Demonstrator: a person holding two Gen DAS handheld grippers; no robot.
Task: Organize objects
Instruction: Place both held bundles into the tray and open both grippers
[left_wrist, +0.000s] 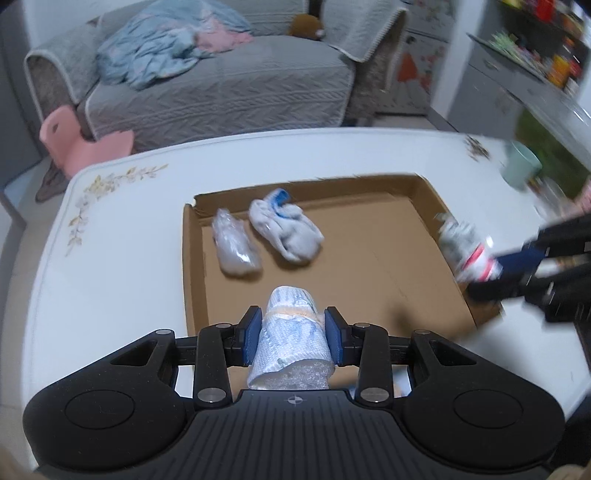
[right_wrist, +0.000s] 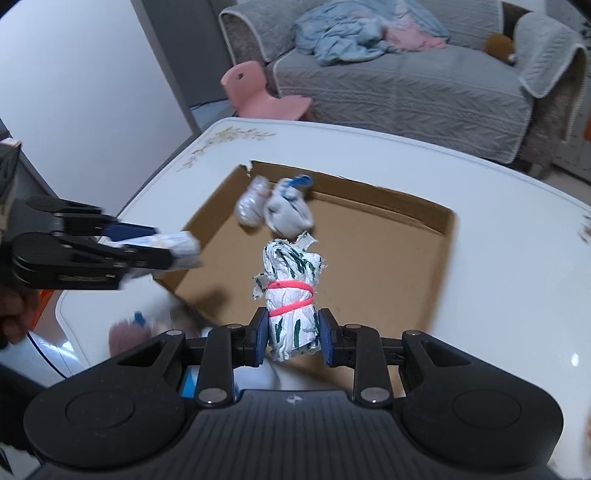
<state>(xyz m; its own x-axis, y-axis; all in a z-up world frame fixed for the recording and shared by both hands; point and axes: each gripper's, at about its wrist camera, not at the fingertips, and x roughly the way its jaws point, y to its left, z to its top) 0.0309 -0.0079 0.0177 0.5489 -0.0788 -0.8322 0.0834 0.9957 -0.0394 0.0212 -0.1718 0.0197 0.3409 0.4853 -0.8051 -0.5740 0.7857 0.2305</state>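
My left gripper (left_wrist: 293, 334) is shut on a white-and-blue rolled bundle (left_wrist: 290, 343) held above the near edge of a shallow cardboard box (left_wrist: 424, 192). My right gripper (right_wrist: 291, 338) is shut on a white-and-green bundle tied with pink rubber bands (right_wrist: 291, 291), held over the box (right_wrist: 424, 221). That bundle (left_wrist: 467, 249) and the right gripper (left_wrist: 491, 273) appear at the right of the left wrist view. The left gripper (right_wrist: 166, 247) and its bundle (right_wrist: 177, 243) show at the left of the right wrist view. In the box lie a clear plastic-wrapped bundle (left_wrist: 234, 245) and a white sock ball with a blue cuff (left_wrist: 286, 229).
The box sits on a white table with flower prints (left_wrist: 110, 229). A green cup (left_wrist: 521, 166) stands at the table's far right. Beyond the table are a grey sofa (left_wrist: 221, 85) with blue bedding, a pink child's chair (left_wrist: 74, 144), and shelves at right.
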